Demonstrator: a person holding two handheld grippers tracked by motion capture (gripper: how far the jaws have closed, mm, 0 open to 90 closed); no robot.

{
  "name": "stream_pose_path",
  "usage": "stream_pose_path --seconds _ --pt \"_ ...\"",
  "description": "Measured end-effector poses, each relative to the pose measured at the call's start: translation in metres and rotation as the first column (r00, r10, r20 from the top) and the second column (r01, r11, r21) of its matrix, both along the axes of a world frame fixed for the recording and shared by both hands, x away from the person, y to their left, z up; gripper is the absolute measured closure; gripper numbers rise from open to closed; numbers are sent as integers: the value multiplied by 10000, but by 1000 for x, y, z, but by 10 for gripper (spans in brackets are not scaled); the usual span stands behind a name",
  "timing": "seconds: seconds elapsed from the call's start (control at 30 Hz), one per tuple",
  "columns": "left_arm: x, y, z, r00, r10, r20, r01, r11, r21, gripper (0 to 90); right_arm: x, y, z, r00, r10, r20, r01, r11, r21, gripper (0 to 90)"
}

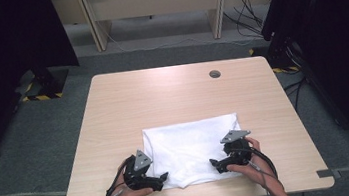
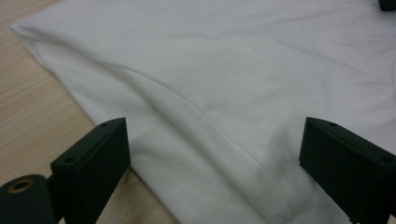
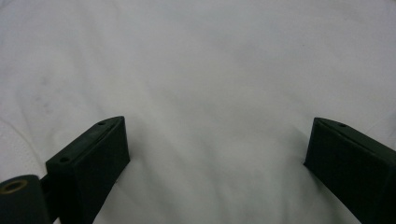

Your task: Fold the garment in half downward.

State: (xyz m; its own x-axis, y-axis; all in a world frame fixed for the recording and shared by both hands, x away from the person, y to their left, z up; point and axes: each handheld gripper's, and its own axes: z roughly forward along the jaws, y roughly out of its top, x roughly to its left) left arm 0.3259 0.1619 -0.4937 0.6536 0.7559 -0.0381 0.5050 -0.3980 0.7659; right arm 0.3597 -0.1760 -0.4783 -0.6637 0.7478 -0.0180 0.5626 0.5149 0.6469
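While the light wooden desk point(image 1: 172, 93) takes up most of the high view, with a small round grommet hole point(image 1: 215, 74) toward its 1 o'clock corner, a white folded cloth point(image 1: 191, 149) lies flat on the near half, running from the desk's centre down to 6 o'clock and close to the near edge. It looks soft, thin and light, so it should sag and drape once lifted and may slide on the smooth wood; a pinch at a hem or corner, catching all layers, seems the safest hold. At the cloth's 7 o'clock corner sits the left hand-held gripper point(image 1: 158, 180), its jaws spread wide, one over the bare wood and one over the fabric, straddling the folded edge point(image 2: 187, 116) in the left gripper view. At the cloth's 4 o'clock side sits the right hand-held gripper point(image 1: 217, 165), jaws likewise spread apart over plain white fabric point(image 3: 210, 93), pinching nothing yet.
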Motion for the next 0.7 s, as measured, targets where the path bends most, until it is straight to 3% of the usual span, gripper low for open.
stream_pose_path --seconds 0.13,0.27,0.7 --pt "3 17 1 9990 443 -68 -446 9983 -366 73 -3 -5 0 9998 -176 -65 176 9998 -23 63" --pt "5 30 1 9962 869 23 -869 9961 -174 74 -6 -8 0 9997 -259 -23 260 9997 12 63" --pt "4 38 -1 9943 1068 -68 -1069 9941 -157 55 -19 -32 -1 9990 -438 122 437 9989 141 62"
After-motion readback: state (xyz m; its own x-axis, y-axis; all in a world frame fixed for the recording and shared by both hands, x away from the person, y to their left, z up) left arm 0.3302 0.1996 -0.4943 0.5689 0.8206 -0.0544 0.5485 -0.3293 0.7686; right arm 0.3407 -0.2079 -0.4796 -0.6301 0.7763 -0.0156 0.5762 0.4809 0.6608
